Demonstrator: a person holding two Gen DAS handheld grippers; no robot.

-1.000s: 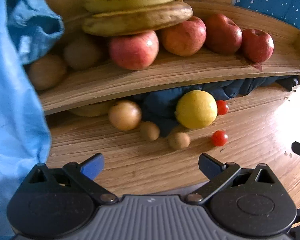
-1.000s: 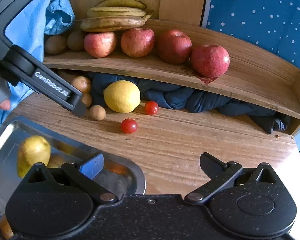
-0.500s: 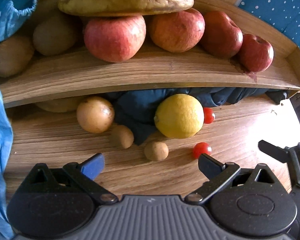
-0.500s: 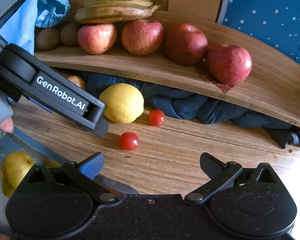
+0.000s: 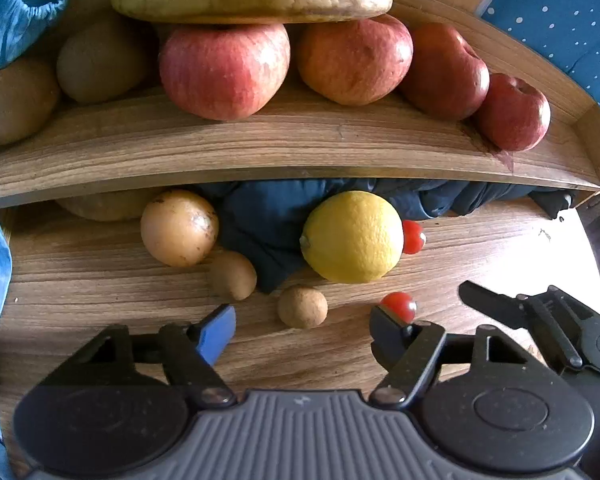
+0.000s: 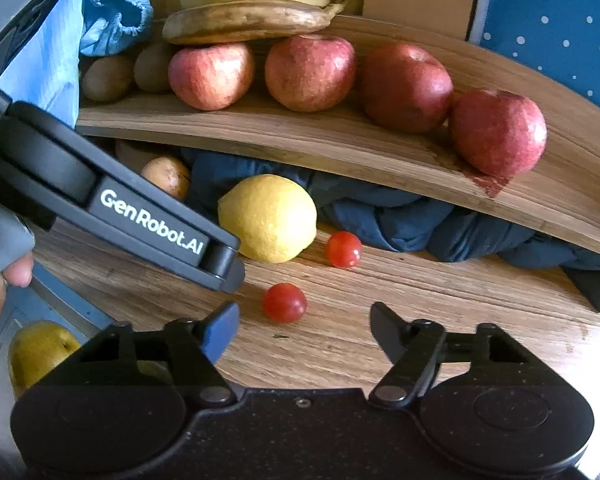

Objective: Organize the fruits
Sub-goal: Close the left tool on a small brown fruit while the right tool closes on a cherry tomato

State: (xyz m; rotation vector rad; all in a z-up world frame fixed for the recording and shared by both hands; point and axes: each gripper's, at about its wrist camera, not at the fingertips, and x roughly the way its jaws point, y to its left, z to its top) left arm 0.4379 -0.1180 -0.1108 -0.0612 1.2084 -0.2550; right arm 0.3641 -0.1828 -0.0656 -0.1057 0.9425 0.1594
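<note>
On the wooden surface (image 5: 480, 240), under the curved shelf (image 5: 300, 148), lie a lemon (image 5: 352, 236), two cherry tomatoes, two small brown round fruits, and a pale round fruit (image 5: 178, 227) at the left. A dark blue cloth (image 5: 260, 220) is bunched behind them. The left gripper (image 5: 302, 330) hangs low with its jaws apart, the nearer brown fruit (image 5: 302, 306) just ahead between the fingers and the near tomato (image 5: 399, 306) by its right fingertip. The right gripper (image 6: 303, 326) is also spread wide, the same tomato (image 6: 284, 302) just before its gap. Four apples (image 6: 310, 72), bananas (image 6: 252, 20) and kiwis (image 6: 108, 78) sit on the shelf. At lower left a metal tray (image 6: 4, 344) holds a yellow pear (image 6: 40, 350).
</note>
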